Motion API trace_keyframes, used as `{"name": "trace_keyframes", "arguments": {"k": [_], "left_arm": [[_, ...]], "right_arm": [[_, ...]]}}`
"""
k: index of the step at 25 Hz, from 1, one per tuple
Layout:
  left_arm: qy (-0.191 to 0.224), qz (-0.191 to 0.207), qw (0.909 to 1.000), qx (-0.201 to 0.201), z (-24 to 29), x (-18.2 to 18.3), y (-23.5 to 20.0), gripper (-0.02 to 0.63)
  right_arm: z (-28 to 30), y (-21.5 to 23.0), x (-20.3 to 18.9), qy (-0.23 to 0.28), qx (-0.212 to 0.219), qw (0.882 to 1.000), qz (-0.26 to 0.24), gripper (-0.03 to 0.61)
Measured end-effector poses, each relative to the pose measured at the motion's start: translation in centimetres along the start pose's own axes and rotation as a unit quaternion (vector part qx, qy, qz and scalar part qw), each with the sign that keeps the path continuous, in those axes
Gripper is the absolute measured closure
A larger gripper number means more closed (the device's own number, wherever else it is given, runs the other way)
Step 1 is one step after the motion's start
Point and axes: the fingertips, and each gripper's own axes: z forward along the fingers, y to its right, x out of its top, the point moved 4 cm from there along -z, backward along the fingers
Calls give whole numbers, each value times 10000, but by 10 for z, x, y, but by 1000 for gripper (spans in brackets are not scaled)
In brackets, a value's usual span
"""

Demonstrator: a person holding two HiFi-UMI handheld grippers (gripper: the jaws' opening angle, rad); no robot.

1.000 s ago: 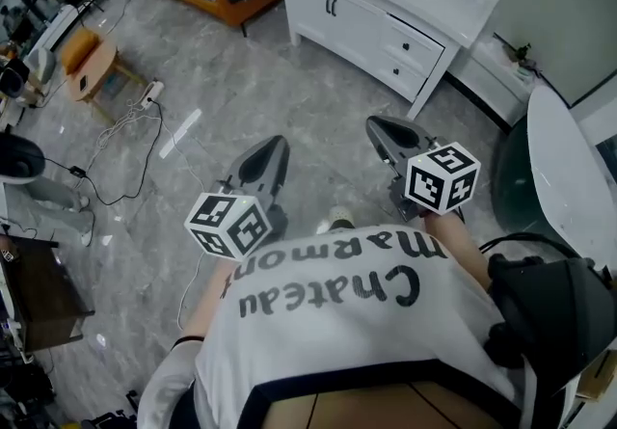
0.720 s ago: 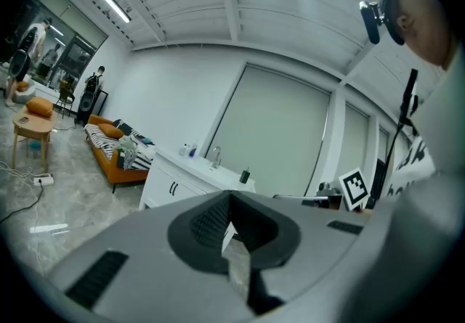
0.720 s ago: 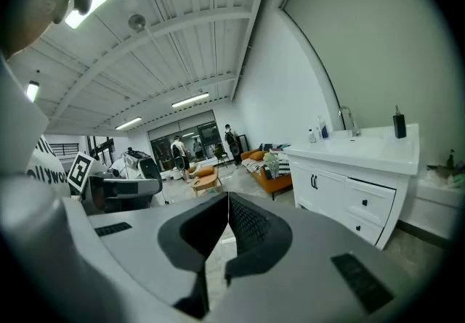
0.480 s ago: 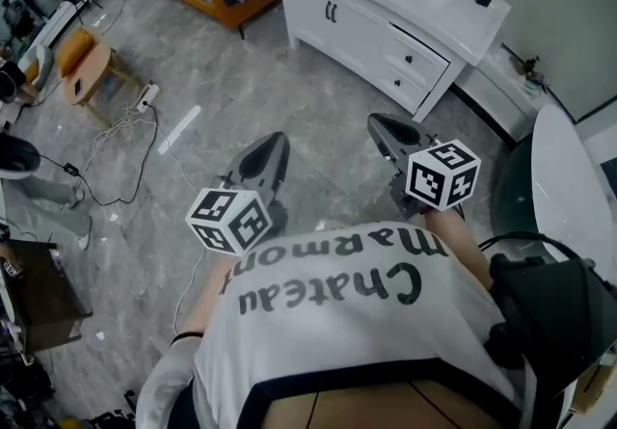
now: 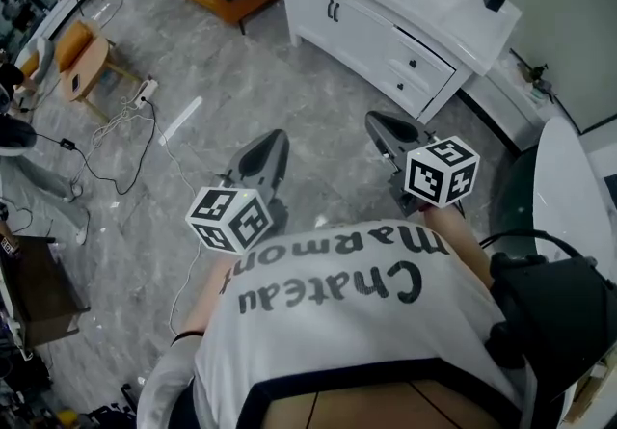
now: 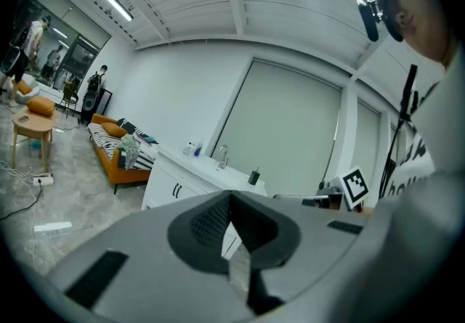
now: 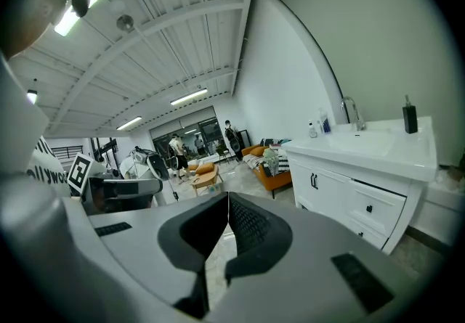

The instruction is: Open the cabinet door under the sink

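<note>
Both the left gripper (image 5: 266, 159) and right gripper (image 5: 393, 136) (jaws closed, empty) point toward the white sink cabinet (image 5: 371, 17), well apart from it.

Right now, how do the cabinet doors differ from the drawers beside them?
The doors carry two long upright handles side by side; the drawers each carry one small dark knob. The doors are tall panels on the left in the head view; the drawers are shorter, stacked to their right. Both are white and shut.
</note>
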Motion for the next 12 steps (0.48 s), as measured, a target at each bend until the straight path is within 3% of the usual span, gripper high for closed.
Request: {"name": "trace_keyframes", "arguments": {"k": [12], "left_arm": [[-15, -39, 10000, 55, 33, -5, -9, 606]], "right_arm": [[17, 28, -1, -133, 102, 9999, -36, 566]]}}
